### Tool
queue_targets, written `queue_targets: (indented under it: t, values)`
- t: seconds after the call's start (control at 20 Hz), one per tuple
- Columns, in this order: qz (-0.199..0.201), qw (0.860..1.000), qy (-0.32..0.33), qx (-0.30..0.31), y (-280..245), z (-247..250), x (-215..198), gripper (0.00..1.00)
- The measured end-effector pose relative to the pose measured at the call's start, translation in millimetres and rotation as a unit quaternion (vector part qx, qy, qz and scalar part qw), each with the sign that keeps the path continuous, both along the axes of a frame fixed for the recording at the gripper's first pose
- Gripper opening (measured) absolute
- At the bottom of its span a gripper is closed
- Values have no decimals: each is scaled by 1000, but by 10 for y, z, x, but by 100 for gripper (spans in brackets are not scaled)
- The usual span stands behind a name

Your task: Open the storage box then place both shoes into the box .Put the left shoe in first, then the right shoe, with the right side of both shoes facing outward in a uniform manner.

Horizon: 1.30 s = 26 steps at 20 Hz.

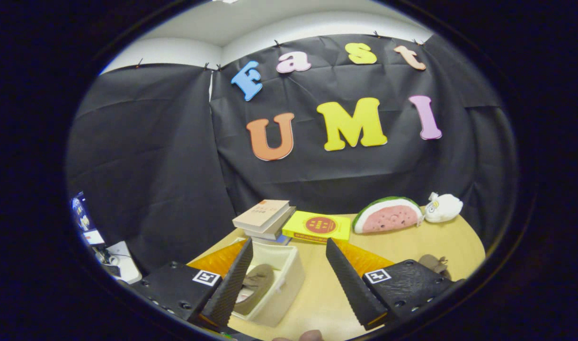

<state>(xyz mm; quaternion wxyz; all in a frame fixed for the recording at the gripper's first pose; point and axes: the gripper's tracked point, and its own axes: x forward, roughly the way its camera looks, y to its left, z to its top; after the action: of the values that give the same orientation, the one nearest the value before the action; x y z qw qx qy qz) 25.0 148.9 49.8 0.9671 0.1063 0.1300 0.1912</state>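
Cream plastic: storage box (289, 284), lid off or swung away, interior exposed; it sits on the tabletop (412, 237) just ahead of the gripper's left finger, which overlaps its near wall in view.
Gripper: gripper (289, 282) open wide, fingers spread apart, nothing between them but bare tabletop and the box's right wall; not touching any object.
Shoe in box: brown-grey shoe (256, 286) lies inside the box, partly hidden behind the left finger. Which side faces outward: cannot tell from this angle.
Second shoe: similar brown shoe (434, 264) on the tabletop, beyond the right finger and off to its right, well apart from the box.
Orange sheet: orange mat (364, 259) under the work area, seen either side of the fingers.
Beyond the fingers: stack of books (265, 219), yellow book (318, 226) beside it, watermelon-slice plush (388, 215) and white plush toy (443, 207) further right, all near the booth wall.
Progress (judgement): box opened and first shoe placed, presumably the left one; roughly halfway or a little past.
Remaining (judgement): grasp the shoe on the right, carry it to the box, set it beside the first with matching orientation.
Risk: free room in the box looks narrow.
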Motion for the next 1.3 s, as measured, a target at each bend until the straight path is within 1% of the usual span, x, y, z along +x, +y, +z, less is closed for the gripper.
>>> queue_targets:
  t: [0.05,0.15,0.3,0.5,0.65,0.8,0.9,1.1,1.25,1.3]
  values:
    - [-7,1000,-3,-7,-243,-20,10,95]
    - [-17,999,-11,-40,-734,-117,19,95]
    - [-30,996,-4,-86,-1436,-409,17,94]
    - [-73,991,40,-108,-2415,-937,127,95]
    - [-97,986,85,-104,-2939,-1374,226,95]
    - [-103,980,130,-107,-3218,-1794,358,95]
    - [-99,975,160,-114,-3286,-2059,449,95]
    - [-78,965,218,-127,-3268,-2542,603,95]
    - [-61,960,245,-124,-3202,-2782,691,95]
    - [-56,959,251,-122,-3180,-2837,718,89]
